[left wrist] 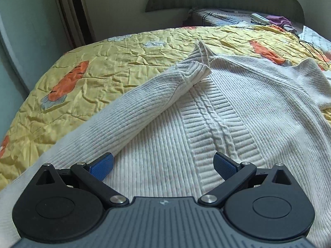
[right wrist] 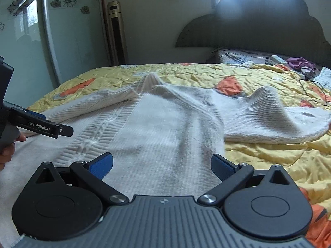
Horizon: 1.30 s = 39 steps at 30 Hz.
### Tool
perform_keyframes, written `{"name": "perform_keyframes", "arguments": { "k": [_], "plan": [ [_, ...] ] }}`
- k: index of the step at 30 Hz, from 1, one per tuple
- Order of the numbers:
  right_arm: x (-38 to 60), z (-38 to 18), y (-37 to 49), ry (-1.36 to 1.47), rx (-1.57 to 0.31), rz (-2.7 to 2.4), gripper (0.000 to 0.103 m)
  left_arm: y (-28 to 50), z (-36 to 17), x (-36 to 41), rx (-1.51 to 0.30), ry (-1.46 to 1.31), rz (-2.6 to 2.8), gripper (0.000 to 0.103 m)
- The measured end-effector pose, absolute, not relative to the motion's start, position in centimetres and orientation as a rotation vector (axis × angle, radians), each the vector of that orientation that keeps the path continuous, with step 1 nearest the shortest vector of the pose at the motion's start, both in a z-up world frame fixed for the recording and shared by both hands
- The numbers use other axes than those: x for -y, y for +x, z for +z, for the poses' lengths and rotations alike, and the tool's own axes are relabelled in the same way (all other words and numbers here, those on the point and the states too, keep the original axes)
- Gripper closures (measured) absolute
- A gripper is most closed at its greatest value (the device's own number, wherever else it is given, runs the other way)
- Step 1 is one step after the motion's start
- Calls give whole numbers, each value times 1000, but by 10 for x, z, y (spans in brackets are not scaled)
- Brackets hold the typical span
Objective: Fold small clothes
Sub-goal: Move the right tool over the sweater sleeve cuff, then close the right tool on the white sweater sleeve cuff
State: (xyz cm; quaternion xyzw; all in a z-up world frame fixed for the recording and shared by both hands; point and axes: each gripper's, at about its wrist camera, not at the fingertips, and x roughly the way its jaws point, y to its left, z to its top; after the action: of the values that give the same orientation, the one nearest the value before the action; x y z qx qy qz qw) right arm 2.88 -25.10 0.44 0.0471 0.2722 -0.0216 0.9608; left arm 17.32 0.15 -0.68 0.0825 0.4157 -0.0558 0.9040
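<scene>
A white ribbed knit sweater (left wrist: pixel 238 111) lies spread on the yellow bedspread (left wrist: pixel 107 62). Its left sleeve (left wrist: pixel 149 95) is folded in across the body, cuff near the cable-knit centre strip. The right sleeve (right wrist: pixel 269 115) lies out to the right, humped up on the bedspread. My left gripper (left wrist: pixel 163 165) hovers open just over the sweater's lower body, nothing between its blue pads. My right gripper (right wrist: pixel 162 165) is open too, over the sweater's (right wrist: pixel 165 128) right side. The left gripper (right wrist: pixel 43 127) also shows at the left edge of the right wrist view, held by a hand.
The bed has a dark scalloped headboard (right wrist: pixel 258 24). Near the pillows lie a white remote (right wrist: pixel 279 59), a purple cloth (right wrist: pixel 300 62) and a black cable (right wrist: pixel 316 88). A tall tower fan (right wrist: pixel 118 33) and a glass door (right wrist: pixel 26 41) stand left of the bed.
</scene>
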Motion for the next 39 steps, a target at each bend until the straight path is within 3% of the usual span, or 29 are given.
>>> {"name": "perform_keyframes", "arguments": {
  "k": [10,18,25,30,39],
  "plan": [
    [347,-3,33,169,-567,-257,0,279,-30,-15,-750,331,163,0],
    [412,-13,37,166,-560,-408,0,334,-39,-58,-797,111,202,0],
    [504,-15,50,322,-498,-494,0,333,-31,-37,-656,225,265,0],
    [574,-28,71,588,-462,-462,2,311,-14,-10,-560,343,306,0],
    [627,-50,91,824,-341,-477,16,246,14,9,-632,198,105,0]
  ]
}}
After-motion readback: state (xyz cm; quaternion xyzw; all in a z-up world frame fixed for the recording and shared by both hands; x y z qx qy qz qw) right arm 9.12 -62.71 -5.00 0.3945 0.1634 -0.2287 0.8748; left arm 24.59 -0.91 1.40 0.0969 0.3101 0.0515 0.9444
